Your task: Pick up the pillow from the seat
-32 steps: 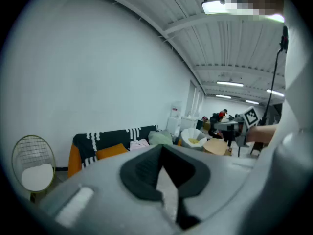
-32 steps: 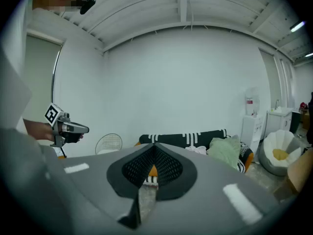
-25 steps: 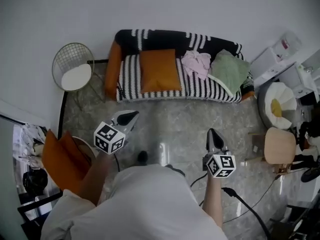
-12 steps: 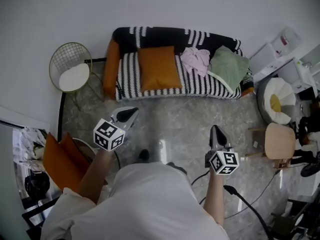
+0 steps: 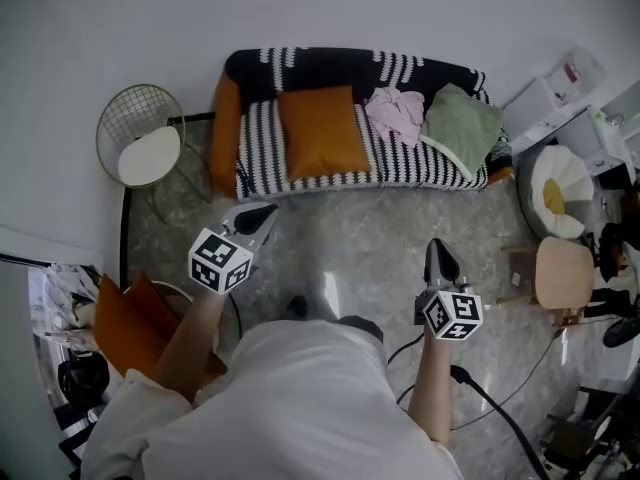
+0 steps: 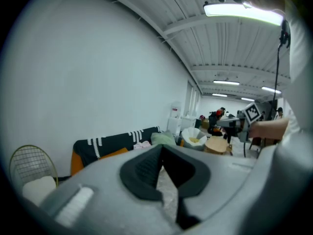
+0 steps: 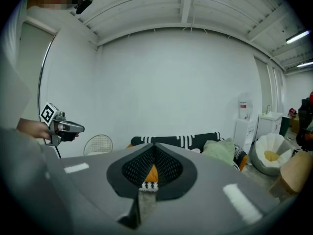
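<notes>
Now | pillow [image 5: 320,131] on sofa seat [image 5: 405,164] | long axis back-to-front, slightly skewed

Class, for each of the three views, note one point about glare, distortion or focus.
Head view: sharp, evenly lit, glare streak on the floor. Left gripper view: fisheye, dark corners, ceiling lamp blown out. Right gripper view: fisheye bows the ceiling.

The closed jaws of the right gripper [image 7: 154,145] cover all but an orange sliver of the pillow [image 7: 151,173]. The body of the left gripper [image 6: 161,147] hides the lower part of the sofa [image 6: 111,141] ahead of it. The distant figures [image 6: 217,115] to its right are too small to make out. Behind the right gripper, the cable [image 5: 462,376] runs off the bottom edge.
</notes>
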Motion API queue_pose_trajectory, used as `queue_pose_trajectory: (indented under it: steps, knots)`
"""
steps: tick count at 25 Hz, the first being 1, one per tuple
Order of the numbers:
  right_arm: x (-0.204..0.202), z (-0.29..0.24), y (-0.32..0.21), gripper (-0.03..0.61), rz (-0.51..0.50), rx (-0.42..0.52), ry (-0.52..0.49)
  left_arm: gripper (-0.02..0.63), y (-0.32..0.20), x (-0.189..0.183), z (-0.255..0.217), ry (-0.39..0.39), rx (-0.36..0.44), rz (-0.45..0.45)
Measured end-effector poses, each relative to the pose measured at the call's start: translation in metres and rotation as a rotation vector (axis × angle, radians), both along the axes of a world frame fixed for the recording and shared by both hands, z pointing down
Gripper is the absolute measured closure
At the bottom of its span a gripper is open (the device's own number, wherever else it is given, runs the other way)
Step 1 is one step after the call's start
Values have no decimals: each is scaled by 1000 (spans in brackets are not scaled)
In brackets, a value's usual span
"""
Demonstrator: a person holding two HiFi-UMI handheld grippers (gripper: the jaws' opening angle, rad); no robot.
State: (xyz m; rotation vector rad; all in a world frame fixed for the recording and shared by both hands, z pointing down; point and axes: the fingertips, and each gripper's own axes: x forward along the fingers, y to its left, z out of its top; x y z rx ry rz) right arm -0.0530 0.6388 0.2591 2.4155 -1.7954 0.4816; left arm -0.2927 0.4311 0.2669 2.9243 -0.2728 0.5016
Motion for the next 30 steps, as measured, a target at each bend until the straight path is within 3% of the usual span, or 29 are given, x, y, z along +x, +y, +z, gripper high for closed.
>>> queue_pose_trajectory:
  steps: [16, 24, 30]
  knots:
    - [7, -5, -53, 574, -22, -2, -2, 615, -57, -13, -7, 19, -7, -74]
    - [34, 5, -87, 574, -79, -4, -5, 615, -81, -5, 3, -8, 0, -134]
    - [69, 11, -127, 574, -128, -8, -15, 615, -109, 21, 4, -15, 11, -189]
